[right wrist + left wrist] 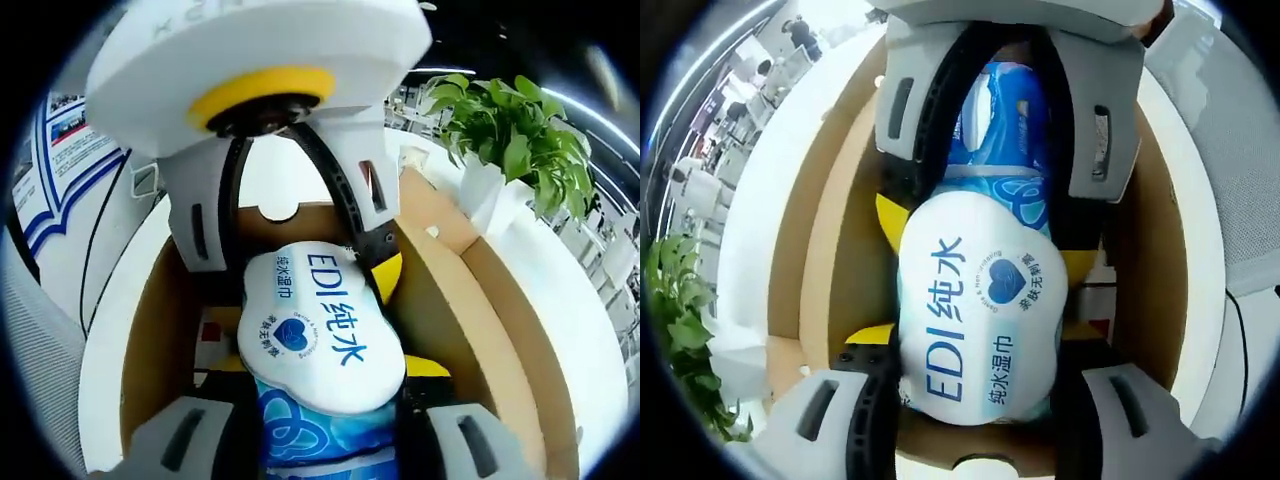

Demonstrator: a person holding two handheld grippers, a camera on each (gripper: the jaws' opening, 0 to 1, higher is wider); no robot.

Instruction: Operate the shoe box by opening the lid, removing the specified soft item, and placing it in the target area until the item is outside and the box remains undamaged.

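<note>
1. Wet wipes pack [980, 320] [318, 335] sits inside the open shoe box [825, 250] [450, 300], centre of both views.
2. Left gripper [980, 425] clamps its 6 o'clock end; right gripper [325, 440] clamps the blue end.
3. Potted plant [505, 135] at 2 o'clock, on the white bench [590, 330].

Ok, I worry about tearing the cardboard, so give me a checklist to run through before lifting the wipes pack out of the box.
1. Lid open: ok, the shoe box interior is exposed.
2. Left gripper on the wet wipes pack: ok, its jaws flank the near end.
3. Right gripper on the pack: ok, its jaws flank the blue end.
4. Firm clamp by both: cannot tell.
5. Box walls undamaged: ok, no tears visible.
6. Target area free: cannot tell.
</note>
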